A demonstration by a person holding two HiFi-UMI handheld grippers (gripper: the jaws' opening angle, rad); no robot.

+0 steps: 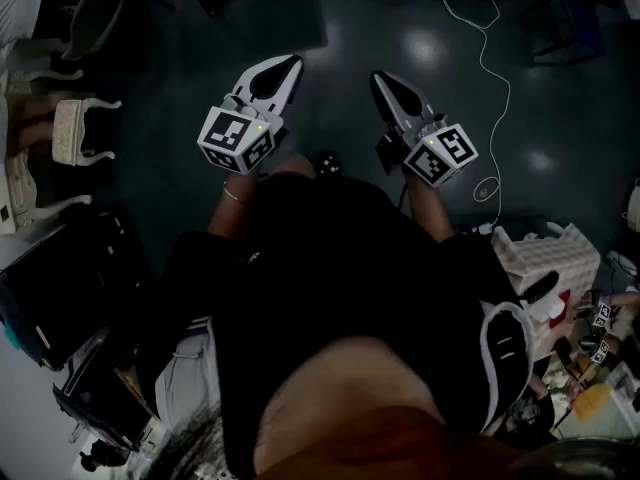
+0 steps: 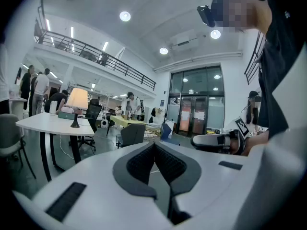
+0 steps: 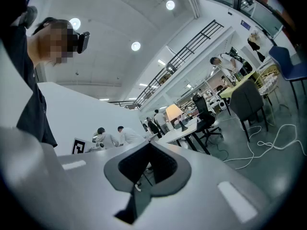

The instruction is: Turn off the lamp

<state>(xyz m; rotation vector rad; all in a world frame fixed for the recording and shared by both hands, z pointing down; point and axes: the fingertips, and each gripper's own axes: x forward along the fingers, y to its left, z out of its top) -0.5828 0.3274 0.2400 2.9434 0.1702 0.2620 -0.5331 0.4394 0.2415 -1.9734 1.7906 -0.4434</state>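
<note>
Looking down, I saw the left gripper (image 1: 288, 63) and the right gripper (image 1: 380, 78) held out over a dark, glossy floor (image 1: 420, 28), with a white cable (image 1: 488, 63) trailing across it. Both pairs of jaws were closed with nothing between them. The lamp (image 2: 77, 99), its shade glowing, stood on a white table (image 2: 38, 122), well apart from both grippers across the bright, open hall.

Bare floor (image 1: 330, 98), crossed by a white cable (image 1: 482, 60), lies open toward the surface (image 2: 48, 123) bearing the lamp (image 2: 77, 99), a grey chair (image 2: 132, 133) nearby.
</note>
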